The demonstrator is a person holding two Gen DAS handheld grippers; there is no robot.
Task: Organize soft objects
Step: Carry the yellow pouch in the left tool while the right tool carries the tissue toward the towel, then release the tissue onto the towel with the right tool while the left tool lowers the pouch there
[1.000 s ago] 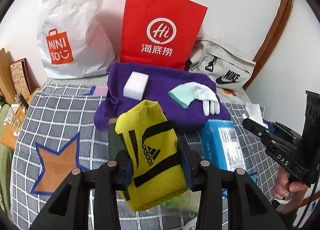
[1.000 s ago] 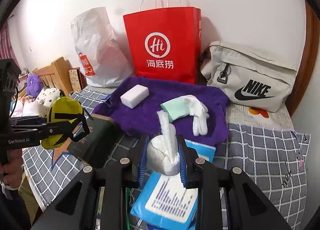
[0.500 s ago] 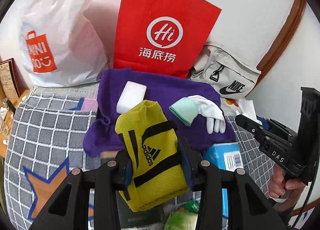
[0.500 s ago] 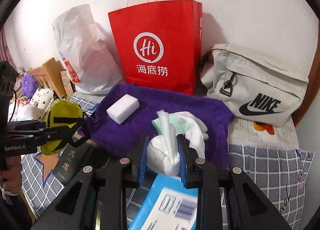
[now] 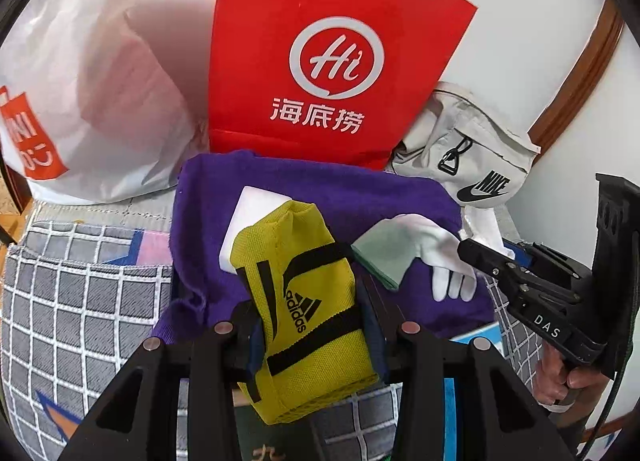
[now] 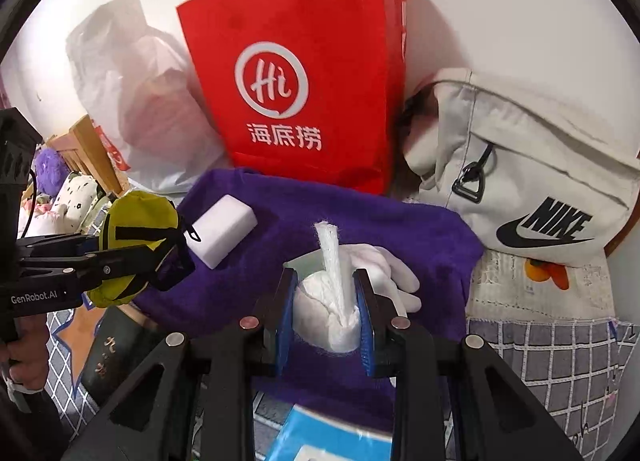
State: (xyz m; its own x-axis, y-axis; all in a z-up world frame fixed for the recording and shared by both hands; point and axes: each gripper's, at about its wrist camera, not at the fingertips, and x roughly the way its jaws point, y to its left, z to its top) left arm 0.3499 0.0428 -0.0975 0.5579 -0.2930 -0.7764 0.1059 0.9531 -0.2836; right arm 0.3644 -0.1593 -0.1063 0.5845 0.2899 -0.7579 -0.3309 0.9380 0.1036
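As seen from the left wrist, a yellow mesh pouch (image 5: pixel 304 313) with black straps and an adidas mark is clamped between the jaws of the left gripper (image 5: pixel 310 337), held above the near edge of a purple towel (image 5: pixel 320 197). A white sponge block (image 5: pixel 256 217) is partly hidden behind the pouch, and a white glove with a mint cuff (image 5: pixel 416 253) is laid on the towel to the right. A red paper bag (image 5: pixel 332 61), a white plastic bag (image 5: pixel 92 101) and a beige Nike bag (image 5: pixel 476 165) are stood behind.

From the right wrist, a white gauze roll (image 6: pixel 330 313), puckered and with a frayed strip standing upright, is pinched between the blue-padded jaws of the right gripper (image 6: pixel 326 321), over the towel (image 6: pixel 400 229) and in front of the glove (image 6: pixel 388 273). The pouch (image 6: pixel 136 237) is seen at left, held beside the sponge block (image 6: pixel 222 229).
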